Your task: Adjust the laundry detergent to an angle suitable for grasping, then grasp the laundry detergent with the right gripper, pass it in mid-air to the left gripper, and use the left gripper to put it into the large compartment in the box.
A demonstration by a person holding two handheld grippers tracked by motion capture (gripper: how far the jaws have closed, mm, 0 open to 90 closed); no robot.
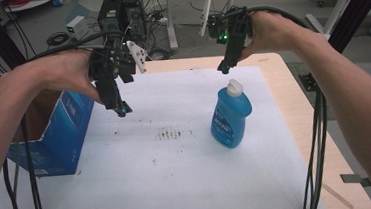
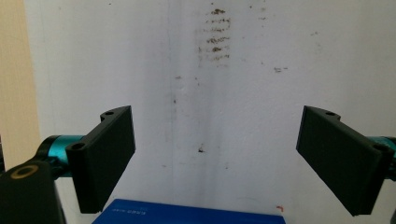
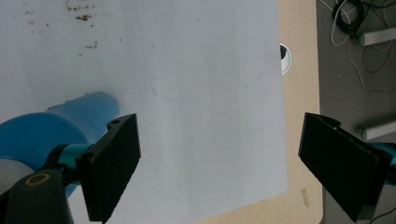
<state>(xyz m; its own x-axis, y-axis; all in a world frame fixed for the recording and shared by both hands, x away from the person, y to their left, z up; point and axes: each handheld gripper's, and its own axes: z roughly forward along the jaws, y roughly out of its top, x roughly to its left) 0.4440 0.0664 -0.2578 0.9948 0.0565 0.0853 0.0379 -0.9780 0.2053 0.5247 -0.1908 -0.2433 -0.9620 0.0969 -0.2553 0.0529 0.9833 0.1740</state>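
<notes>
A blue bottle (image 1: 231, 115) with a white cap stands upright on the white sheet (image 1: 178, 165), right of centre. My right gripper (image 1: 225, 67) hangs open above and slightly behind the bottle's cap. In the right gripper view the bottle (image 3: 51, 126) sits at the lower left, outside the wide-apart jaws of that gripper (image 3: 219, 163). My left gripper (image 1: 121, 109) hovers open over the sheet beside an open blue cardboard box (image 1: 55, 130). In the left gripper view the left gripper (image 2: 215, 163) has nothing between its jaws, and the box edge (image 2: 187, 213) shows at the bottom.
Dark stains (image 1: 173, 134) mark the middle of the sheet. The wooden table edge (image 1: 299, 105) runs along the right. Cables (image 1: 316, 139) trail from both grippers. Computer cases (image 1: 121, 14) and chairs stand on the floor beyond the table.
</notes>
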